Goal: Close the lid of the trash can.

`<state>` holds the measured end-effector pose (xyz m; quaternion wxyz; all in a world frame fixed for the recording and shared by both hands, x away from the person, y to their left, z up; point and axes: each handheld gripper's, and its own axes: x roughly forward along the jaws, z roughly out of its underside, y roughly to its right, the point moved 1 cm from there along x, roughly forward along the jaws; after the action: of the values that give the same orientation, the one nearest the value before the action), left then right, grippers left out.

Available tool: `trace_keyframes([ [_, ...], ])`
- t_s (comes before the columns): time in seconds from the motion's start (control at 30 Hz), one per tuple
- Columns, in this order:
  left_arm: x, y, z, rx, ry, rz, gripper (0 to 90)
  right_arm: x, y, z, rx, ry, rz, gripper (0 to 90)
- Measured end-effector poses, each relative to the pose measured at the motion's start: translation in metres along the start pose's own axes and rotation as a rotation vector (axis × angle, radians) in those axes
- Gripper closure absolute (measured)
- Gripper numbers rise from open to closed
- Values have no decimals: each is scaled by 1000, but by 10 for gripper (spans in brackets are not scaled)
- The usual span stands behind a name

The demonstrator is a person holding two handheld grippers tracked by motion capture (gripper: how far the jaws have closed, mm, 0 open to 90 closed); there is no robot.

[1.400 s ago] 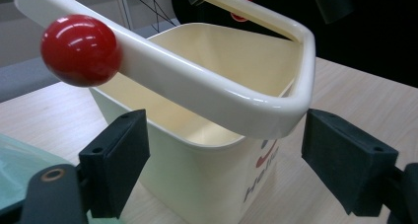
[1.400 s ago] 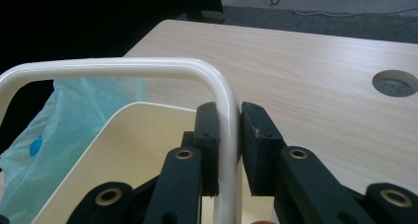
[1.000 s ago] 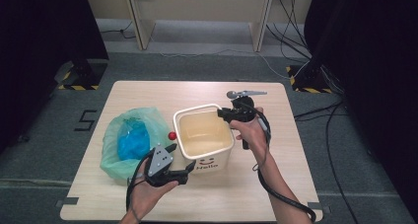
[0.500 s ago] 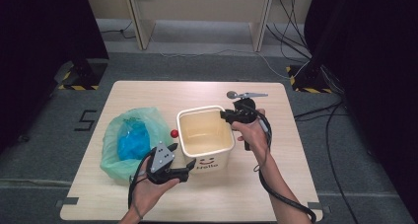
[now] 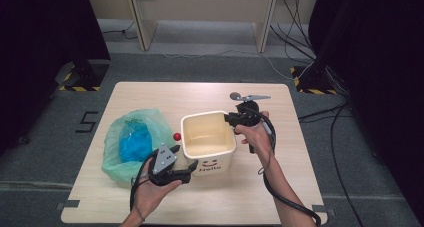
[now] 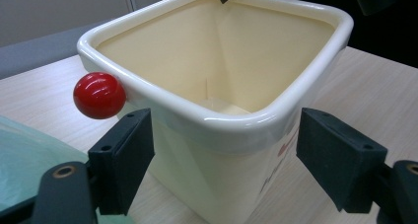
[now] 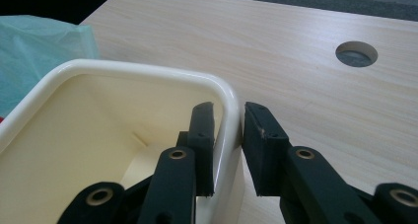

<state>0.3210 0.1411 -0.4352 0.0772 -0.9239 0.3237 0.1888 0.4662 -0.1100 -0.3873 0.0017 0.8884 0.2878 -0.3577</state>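
Clearly our cream bin (image 5: 207,139) at mid-bench is stiff, light, glossy plastic, best gripped by its rolled rim. Our right tongs (image 7: 229,135) pinch the rim wall; our left tongs (image 6: 246,150) gape wide around its near corner, untouched.

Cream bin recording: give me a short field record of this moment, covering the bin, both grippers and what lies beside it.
bin: cream square bin, upright on the table, inside looks bare
right gripper: jaws straddle the bin's wall, one inside, one outside, clamped on it
left gripper: open, jaws either side of a bin corner, not touching
red ball: at the bin's rim
green bag: beside the bin, blue contents
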Motion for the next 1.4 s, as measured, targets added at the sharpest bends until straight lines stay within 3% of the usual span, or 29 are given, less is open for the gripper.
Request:
trace_keyframes([
  [0.33,4,-6,0,-7,-4,-12,205,-2,3,4,-10,2,17,729],
  [0.43,9,-10,1,-38,-11,-6,205,-4,6,5,6,8,23,721],
  [0.7,20,-18,1,-46,-30,-35,214,-7,15,6,30,26,45,710],
  [1.07,23,-22,1,-58,-27,-44,208,-5,18,5,45,42,54,701],
  [1.2,20,-19,1,-62,-17,-27,203,-7,18,5,68,72,27,621],
  [1.3,17,-16,-1,-60,-11,-21,193,-13,17,2,44,95,18,567],
  [1.4,13,-15,-2,-59,-8,-11,186,-19,17,0,50,108,13,512],
])
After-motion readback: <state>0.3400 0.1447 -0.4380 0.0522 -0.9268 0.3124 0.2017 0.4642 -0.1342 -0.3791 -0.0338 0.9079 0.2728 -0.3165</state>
